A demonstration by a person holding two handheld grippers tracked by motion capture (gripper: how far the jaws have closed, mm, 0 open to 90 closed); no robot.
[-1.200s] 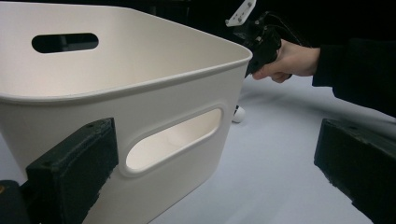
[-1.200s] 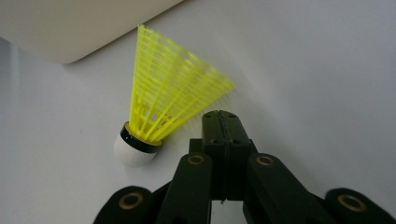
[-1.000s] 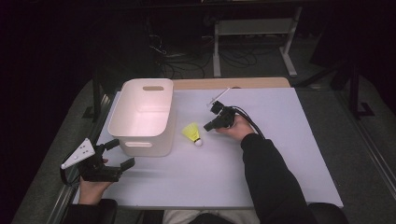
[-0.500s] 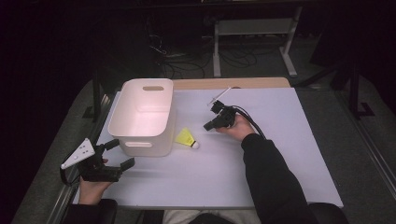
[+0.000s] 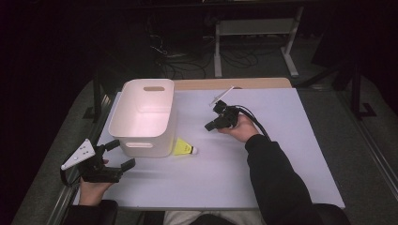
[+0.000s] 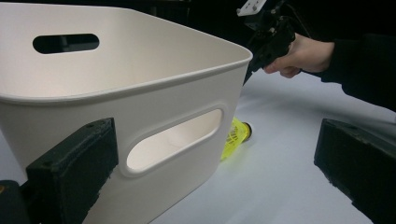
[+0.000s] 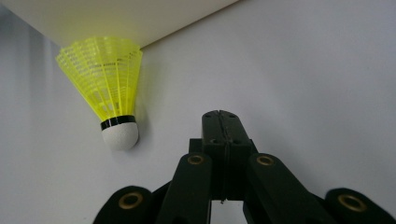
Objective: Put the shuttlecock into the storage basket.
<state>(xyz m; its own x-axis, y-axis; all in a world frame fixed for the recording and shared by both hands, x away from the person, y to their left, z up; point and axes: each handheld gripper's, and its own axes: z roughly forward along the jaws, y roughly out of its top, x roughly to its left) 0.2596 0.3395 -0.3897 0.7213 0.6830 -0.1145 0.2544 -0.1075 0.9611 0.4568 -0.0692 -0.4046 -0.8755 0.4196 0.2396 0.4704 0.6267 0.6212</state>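
Our right tool [image 5: 212, 125], jaws pressed together and empty, points at the yellow plastic shuttlecock [image 5: 184, 147] resting against the white plastic bin [image 5: 141, 123]; our left tool [image 5: 111, 156] waits wide apart near the tabletop's [image 5: 281, 154] left edge.

Lab-like workspace: white table [image 5: 281, 117], dark surroundings, floor cables [image 5: 187, 65], metal stand [image 5: 256, 28].

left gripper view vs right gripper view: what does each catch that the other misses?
Left gripper view alone: the bin's handle slot and inside, the open left gripper, and the right hand farther off. Right gripper view alone: the shuttlecock's white cork and the right gripper with jaws closed on nothing. Both: the yellow shuttlecock lying against the bin wall on the table.
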